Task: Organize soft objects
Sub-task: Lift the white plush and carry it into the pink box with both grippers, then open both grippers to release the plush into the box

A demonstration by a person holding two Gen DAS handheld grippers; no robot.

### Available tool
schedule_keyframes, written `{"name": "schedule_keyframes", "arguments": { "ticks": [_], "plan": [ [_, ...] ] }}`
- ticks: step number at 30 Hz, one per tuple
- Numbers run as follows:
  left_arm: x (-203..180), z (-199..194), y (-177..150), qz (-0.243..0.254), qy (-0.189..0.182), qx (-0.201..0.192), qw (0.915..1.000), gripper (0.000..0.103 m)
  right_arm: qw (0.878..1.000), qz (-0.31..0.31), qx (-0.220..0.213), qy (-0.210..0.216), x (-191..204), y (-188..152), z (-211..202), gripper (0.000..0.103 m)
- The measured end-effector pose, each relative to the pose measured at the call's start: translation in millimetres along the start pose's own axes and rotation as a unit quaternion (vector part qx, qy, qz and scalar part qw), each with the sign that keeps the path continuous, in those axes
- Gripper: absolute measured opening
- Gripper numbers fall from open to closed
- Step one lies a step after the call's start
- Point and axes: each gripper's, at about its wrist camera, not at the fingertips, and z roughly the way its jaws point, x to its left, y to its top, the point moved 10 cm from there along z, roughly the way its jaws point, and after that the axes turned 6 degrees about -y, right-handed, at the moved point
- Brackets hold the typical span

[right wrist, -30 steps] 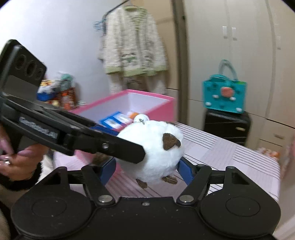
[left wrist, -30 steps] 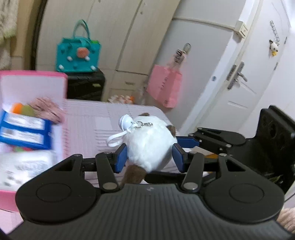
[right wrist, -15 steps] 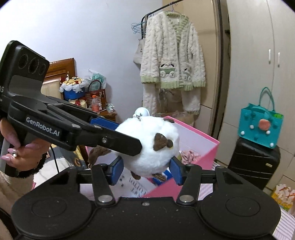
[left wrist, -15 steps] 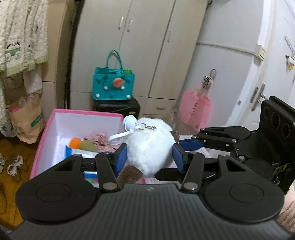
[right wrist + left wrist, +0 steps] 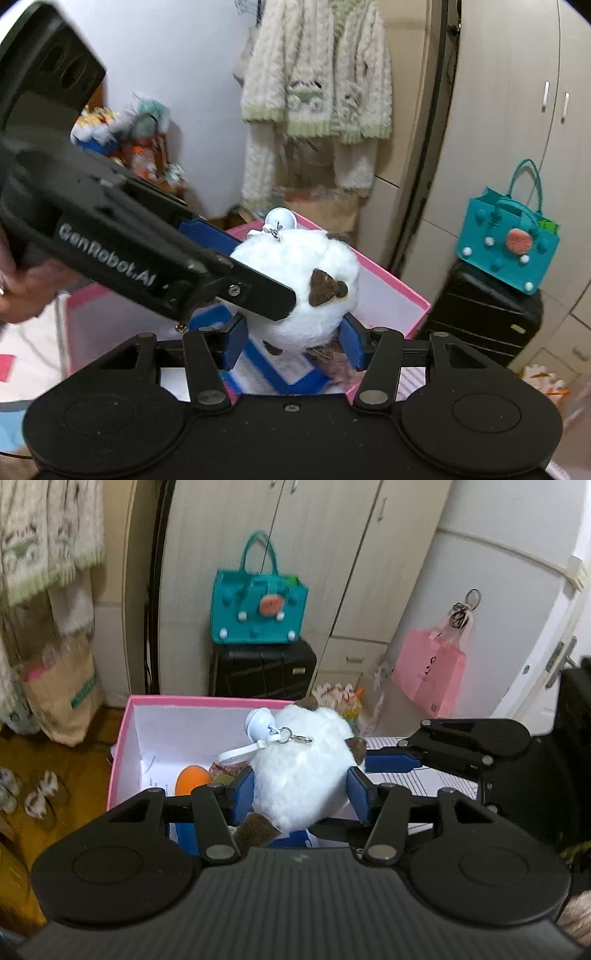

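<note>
- white plush toy point(image 5: 303, 771): round, with brown ears and feet. a white loop and a small white bell point(image 5: 258, 723) are clipped to its top by a metal clasp. it is held off the ground, over the right part of the pink box.
- left gripper point(image 5: 299, 788): jaws clenched on the plush, one blue pad pressed into each flank of the toy.
- right gripper point(image 5: 291, 341): reaches the same toy from the right. its jaws have just been closing, with the plush between them. the right pad lies against the fur and the left pad sits just beside it. cannot tell whether the pads truly press.
- hand point(image 5: 22, 291): a person's hand at the far left of the right wrist view, wrapped around the left gripper's handle.
- pink box point(image 5: 122, 738): open, with a white lining, below and behind the plush.
- box contents: an orange item point(image 5: 192, 779) near the left wall, a blue-edged packet point(image 5: 280, 373) under the toy, and a piece of pinkish fabric that is partly hidden.
- teal handbag point(image 5: 258, 605): stands on a black suitcase point(image 5: 262, 668), far behind the box against the cupboard doors.
- pink paper bag point(image 5: 430, 675): hangs on the wall at far right.
- cream knitted cardigan point(image 5: 317, 85): hangs far behind the box, green trim at the hem.
</note>
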Motion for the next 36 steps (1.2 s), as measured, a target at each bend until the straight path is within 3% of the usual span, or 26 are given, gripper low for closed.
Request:
{"name": "schedule_keyframes", "arguments": {
  "ticks": [4, 9, 15, 20, 27, 32, 36],
  "plan": [
    [20, 26, 4, -0.017, -0.009, 0.028, 0.9994, 0.052, 0.999, 0.003, 0.020, -0.030, -8, 0, 23, 0.058],
    [47, 43, 3, -0.054, -0.018, 0.047, 0.9973, 0.050, 0.998, 0.005, 0.041, -0.038, -9, -2, 43, 0.056],
    [55, 64, -2, -0.047, 0.000, 0.066, 0.9967, 0.048, 0.996, -0.014, 0.070, -0.054, -10, -6, 65, 0.054],
    [56, 71, -8, -0.038, 0.015, 0.078, 0.9961, 0.039, 0.994, -0.021, 0.081, -0.067, -13, -10, 73, 0.055],
    [58, 71, -9, -0.027, 0.044, 0.071, 0.9962, 0.039, 0.997, 0.029, 0.041, -0.057, -26, -11, 58, 0.058],
    [58, 61, -16, -0.055, 0.020, 0.073, 0.9956, 0.039, 0.992, 0.126, -0.004, 0.007, -31, -16, 24, 0.059],
    [54, 37, -17, -0.036, 0.043, 0.047, 0.9973, 0.041, 0.985, 0.167, -0.029, 0.042, -25, -23, -6, 0.059]
  ]
}}
